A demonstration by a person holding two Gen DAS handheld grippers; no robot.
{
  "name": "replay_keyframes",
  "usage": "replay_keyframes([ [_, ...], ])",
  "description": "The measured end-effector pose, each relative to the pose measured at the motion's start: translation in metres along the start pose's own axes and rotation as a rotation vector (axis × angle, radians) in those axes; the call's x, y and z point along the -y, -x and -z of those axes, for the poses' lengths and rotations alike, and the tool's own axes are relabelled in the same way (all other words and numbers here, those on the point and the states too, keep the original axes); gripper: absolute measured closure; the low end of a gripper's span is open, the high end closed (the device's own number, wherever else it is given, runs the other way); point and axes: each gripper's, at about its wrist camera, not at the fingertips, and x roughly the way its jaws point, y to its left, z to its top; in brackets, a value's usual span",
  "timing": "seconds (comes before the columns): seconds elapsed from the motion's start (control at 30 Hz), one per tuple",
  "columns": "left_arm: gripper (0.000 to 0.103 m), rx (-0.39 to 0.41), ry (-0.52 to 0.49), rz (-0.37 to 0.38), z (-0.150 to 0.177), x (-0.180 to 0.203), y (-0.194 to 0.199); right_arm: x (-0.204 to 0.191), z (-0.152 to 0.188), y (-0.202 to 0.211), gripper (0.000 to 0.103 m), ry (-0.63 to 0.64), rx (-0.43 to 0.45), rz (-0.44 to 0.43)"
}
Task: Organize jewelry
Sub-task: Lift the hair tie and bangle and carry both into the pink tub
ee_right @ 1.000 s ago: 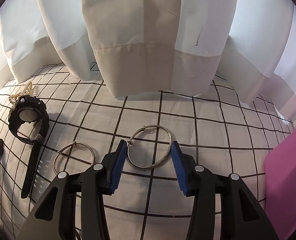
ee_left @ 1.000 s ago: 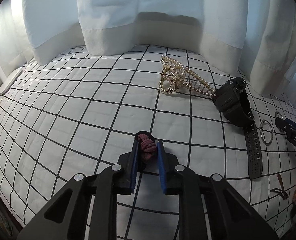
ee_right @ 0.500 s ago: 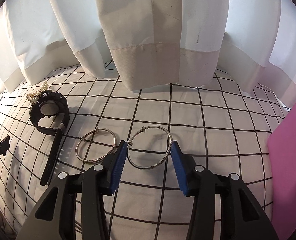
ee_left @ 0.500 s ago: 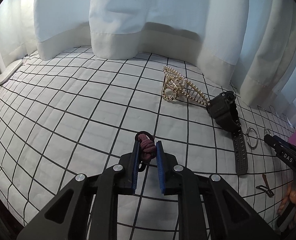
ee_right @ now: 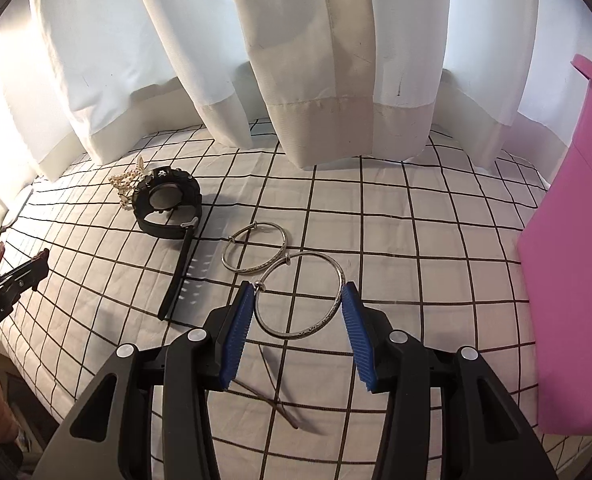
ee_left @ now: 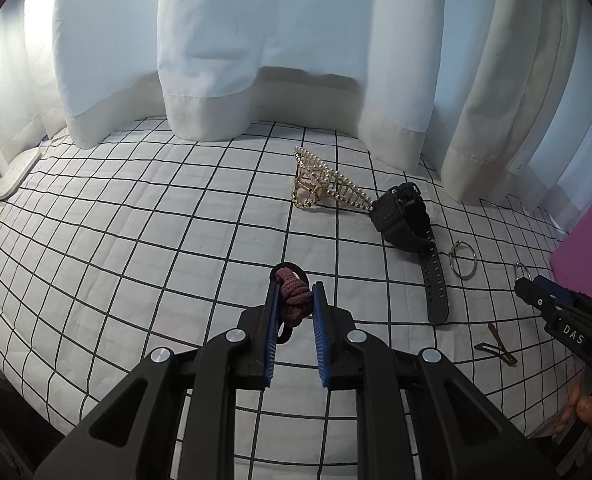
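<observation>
Your right gripper (ee_right: pixel 298 312) is clamped across the width of a silver bangle (ee_right: pixel 300 294), pads on its left and right rims, ring plane facing the camera. The pink box (ee_right: pixel 576 280) stands at three o'clock of it, nearer this hand than the other. A second bangle (ee_right: pixel 253 252) lies on the checked bed cover (ee_right: pixel 416 240) at eleven o'clock, beside the black watch (ee_right: pixel 167 204). Your left gripper (ee_left: pixel 293 312) is nearly closed on a pink hair tie (ee_left: pixel 293 296); from there the box sits well off at three o'clock.
</observation>
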Motion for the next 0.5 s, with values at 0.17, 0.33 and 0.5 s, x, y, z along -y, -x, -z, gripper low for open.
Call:
replay_keyframes([
  [0.17,0.087,0.008,-0.038,0.031,-0.010,0.012,0.020,-0.008,-0.001,0.022,0.059,0.012,-0.004,0.004],
  [0.33,0.087,0.023,-0.073,0.072,-0.022,0.028,0.037,-0.003,-0.026,0.043,0.059,0.001,0.025,0.017],
  [0.5,0.087,0.065,-0.119,0.131,-0.034,0.052,0.061,0.001,-0.041,0.074,0.059,-0.015,0.090,0.033],
])
